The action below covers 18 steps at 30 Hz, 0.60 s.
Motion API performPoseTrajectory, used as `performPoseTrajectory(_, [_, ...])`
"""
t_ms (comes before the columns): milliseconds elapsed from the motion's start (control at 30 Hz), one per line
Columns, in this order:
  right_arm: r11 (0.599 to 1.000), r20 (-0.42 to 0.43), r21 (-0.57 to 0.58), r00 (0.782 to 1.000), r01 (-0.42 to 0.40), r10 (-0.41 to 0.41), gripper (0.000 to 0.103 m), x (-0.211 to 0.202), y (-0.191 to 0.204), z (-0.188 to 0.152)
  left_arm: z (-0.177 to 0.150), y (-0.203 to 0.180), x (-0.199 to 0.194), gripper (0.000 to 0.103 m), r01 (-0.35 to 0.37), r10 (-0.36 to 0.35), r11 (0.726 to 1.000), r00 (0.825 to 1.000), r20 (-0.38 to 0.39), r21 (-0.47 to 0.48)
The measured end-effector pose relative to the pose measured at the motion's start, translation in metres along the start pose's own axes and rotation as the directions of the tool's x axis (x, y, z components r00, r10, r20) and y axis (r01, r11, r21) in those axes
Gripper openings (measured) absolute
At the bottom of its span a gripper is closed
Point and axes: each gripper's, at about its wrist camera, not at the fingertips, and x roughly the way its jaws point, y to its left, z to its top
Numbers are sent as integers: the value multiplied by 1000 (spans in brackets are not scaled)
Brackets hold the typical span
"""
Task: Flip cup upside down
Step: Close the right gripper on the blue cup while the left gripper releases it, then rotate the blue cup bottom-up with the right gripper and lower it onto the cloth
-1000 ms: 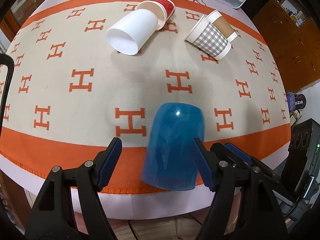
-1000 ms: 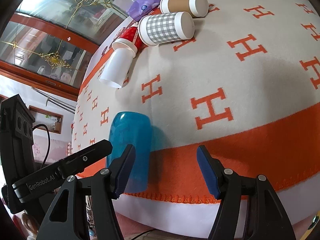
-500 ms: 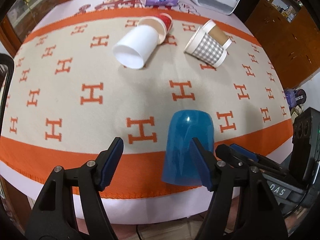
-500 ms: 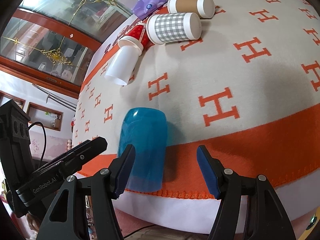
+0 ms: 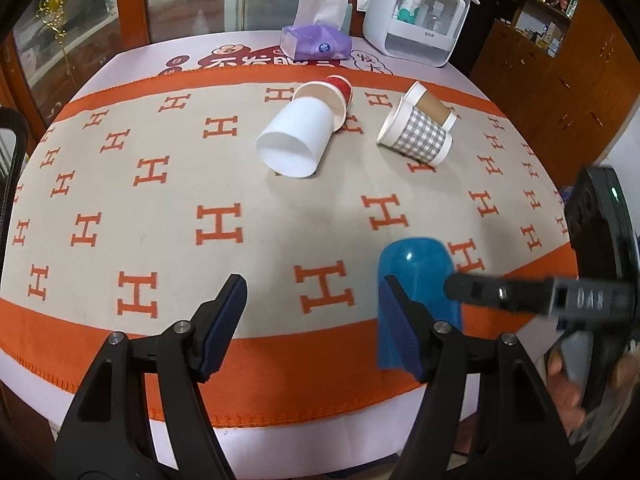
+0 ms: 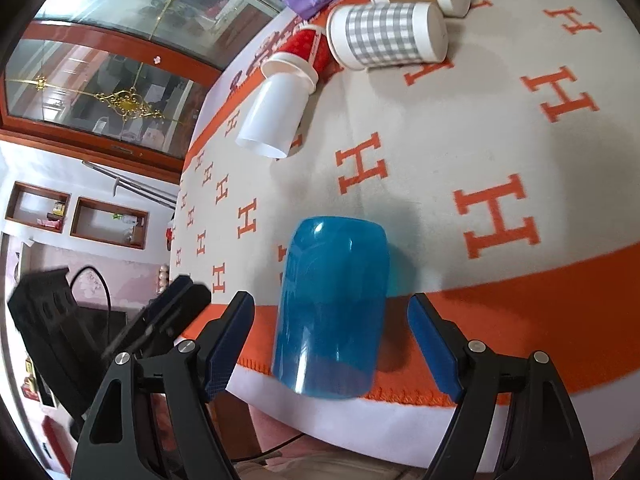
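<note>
A translucent blue cup (image 6: pixel 332 308) stands upside down near the table's front edge, closed base up; it also shows in the left wrist view (image 5: pixel 418 280). My right gripper (image 6: pixel 331 342) is open, its fingers on either side of the cup without touching it. My left gripper (image 5: pixel 314 326) is open and empty, to the left of the cup, with its right finger in front of the cup's lower part. One finger of the right gripper shows in the left wrist view (image 5: pixel 500 292) beside the cup.
A white cup (image 5: pixel 298 142) lies on its side nested in a red cup (image 5: pixel 340 86). A grey checked cup (image 5: pixel 420 138) lies nested with a brown one (image 5: pixel 430 106). A tissue pack (image 5: pixel 316 42) and a white box (image 5: pixel 416 16) stand at the back.
My left gripper has drawn back and to the left, away from the blue cup. My right gripper has moved in so that the cup is between its open fingers.
</note>
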Motion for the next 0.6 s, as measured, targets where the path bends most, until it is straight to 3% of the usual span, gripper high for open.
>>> performPoseTrajectory(167, [1000, -48, 7, 999, -2, 3, 80, 22, -1, 10, -14, 16, 5, 66, 31, -28, 998, 998, 47, -61])
performPoseTrajectory(333, [1000, -72, -1, 997, 1, -1, 80, 39, -2, 15, -18, 29, 18, 66, 63, -62, 993, 998, 13, -100])
performPoseTrajectory(433, [1000, -82, -15, 997, 4, -5, 70, 44, -1, 17, -19, 34, 26, 66, 74, -76, 990, 997, -7, -119])
performPoseTrajectory(533, [999, -70, -50, 997, 4, -7, 68, 45, 5, 17, -18, 35, 32, 66, 51, -53, 992, 998, -16, -112])
performPoseTrajectory(600, [996, -20, -90, 1000, 13, -14, 68, 38, 15, 19, -18, 35, 33, 66, 32, -33, 994, 999, -11, -104])
